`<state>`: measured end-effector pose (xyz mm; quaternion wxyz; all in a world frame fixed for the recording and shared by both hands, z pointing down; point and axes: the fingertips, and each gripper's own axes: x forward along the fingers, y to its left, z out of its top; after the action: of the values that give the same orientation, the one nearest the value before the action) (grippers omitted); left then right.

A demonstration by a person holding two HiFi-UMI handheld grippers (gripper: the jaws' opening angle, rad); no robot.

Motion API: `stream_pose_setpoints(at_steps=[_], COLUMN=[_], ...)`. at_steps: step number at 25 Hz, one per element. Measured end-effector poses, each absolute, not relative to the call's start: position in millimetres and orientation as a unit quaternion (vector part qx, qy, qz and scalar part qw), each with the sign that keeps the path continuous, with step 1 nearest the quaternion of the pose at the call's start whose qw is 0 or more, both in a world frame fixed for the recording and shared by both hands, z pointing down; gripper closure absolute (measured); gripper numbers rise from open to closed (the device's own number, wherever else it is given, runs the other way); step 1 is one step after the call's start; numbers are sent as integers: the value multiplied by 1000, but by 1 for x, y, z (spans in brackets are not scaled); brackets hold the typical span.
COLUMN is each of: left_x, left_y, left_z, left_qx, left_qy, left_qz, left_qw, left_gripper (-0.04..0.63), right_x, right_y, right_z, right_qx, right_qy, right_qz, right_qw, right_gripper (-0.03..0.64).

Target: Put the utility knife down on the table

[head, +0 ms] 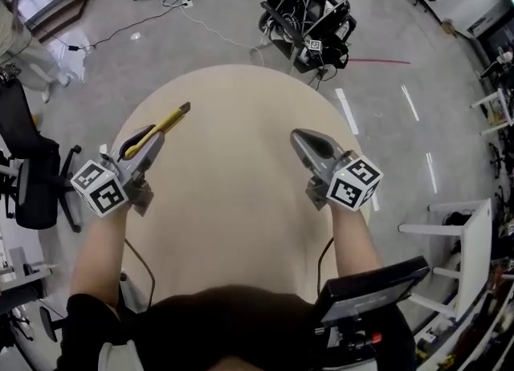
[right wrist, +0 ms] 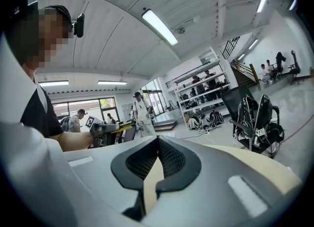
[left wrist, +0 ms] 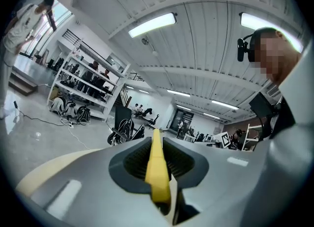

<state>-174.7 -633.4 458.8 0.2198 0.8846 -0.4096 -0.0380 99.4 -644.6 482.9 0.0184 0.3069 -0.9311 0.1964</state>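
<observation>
A yellow utility knife [head: 166, 124] is clamped in my left gripper [head: 154, 138], which is shut on its handle; the blade end juts out beyond the jaws toward the far left of the round beige table [head: 233, 209]. Seen from the left gripper view, the knife [left wrist: 156, 164] runs straight out between the jaws, above the tabletop. My right gripper [head: 299, 137] hovers over the right half of the table, shut with nothing in it; its tips meet in the right gripper view [right wrist: 158, 140]. That view also catches the left gripper and knife [right wrist: 105, 128].
A black office chair [head: 32, 173] stands left of the table. Beyond the far edge sits a black chair loaded with cables [head: 309, 16]. A white rack [head: 474, 249] is at the right, and a black device [head: 369, 289] hangs at the person's chest.
</observation>
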Motion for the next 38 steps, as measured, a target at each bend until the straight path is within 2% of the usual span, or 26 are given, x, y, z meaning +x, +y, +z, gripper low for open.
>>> stream_pose_setpoints(at_steps=[11,17,28,38], left_x=[-165,-143,-91,-84], left_y=[-788,-848,-931,-937], left_z=[585,654,729,735], left_qx=[892,886,897,911], left_qy=[-374,-353,-334,-315], left_qz=[-1,37,123,148], left_qw=[255,297,262,221], left_gripper=[529,529,529,528], right_x=[71,72,59,36], right_y=[-761,-804,-854,-844], right_z=[561,602,643,652], right_qx=[291,290,270,258], right_qy=[-941,-941,-948,-951], right_qz=[169,158,157,156], right_qw=[49,66,65,70], right_gripper=[602,603,603,603])
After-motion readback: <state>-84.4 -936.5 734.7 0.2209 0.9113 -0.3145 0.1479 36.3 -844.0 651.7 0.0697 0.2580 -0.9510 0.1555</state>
